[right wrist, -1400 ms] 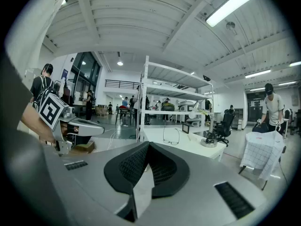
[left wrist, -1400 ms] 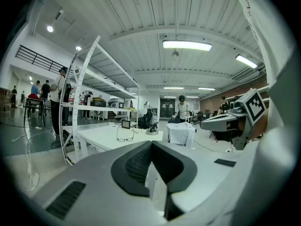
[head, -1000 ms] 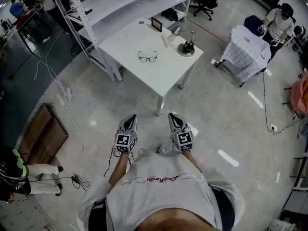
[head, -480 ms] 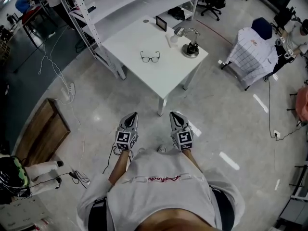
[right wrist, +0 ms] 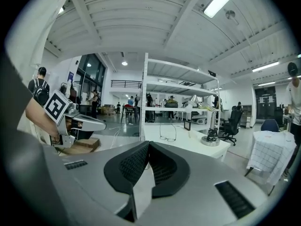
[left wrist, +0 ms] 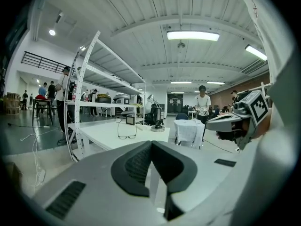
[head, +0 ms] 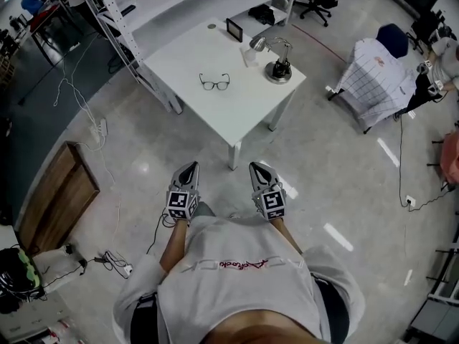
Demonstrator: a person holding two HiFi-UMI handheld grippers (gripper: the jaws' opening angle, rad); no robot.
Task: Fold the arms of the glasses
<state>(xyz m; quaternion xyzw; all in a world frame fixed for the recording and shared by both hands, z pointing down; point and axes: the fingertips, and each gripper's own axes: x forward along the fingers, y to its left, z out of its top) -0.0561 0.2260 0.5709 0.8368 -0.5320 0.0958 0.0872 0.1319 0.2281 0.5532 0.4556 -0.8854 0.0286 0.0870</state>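
Note:
A pair of black-framed glasses [head: 214, 82] stands on the white table [head: 188, 56] with its arms unfolded; it also shows far off in the left gripper view [left wrist: 127, 131] and the right gripper view [right wrist: 168, 133]. Both grippers hang over the floor, well short of the table's near corner. My left gripper [head: 189, 166] is shut with nothing between its pads [left wrist: 139, 163]. My right gripper [head: 257, 165] is shut and empty too, its pads [right wrist: 160, 166] meeting at the tip. Each gripper sees the other beside it: the right gripper [left wrist: 235, 124] and the left gripper [right wrist: 80, 124].
A desk lamp [head: 277, 66] and a small dark frame [head: 234, 29] stand on the table's far side. White shelving [head: 161, 2] rises behind it. A wooden board [head: 61, 199] and cables [head: 107, 260] lie on the floor at left. A cloth-draped stand [head: 376, 77] is at right.
The person has stepped toward the table, carrying both grippers a little forward. Both stay shut and empty. The glasses have not moved on the table.

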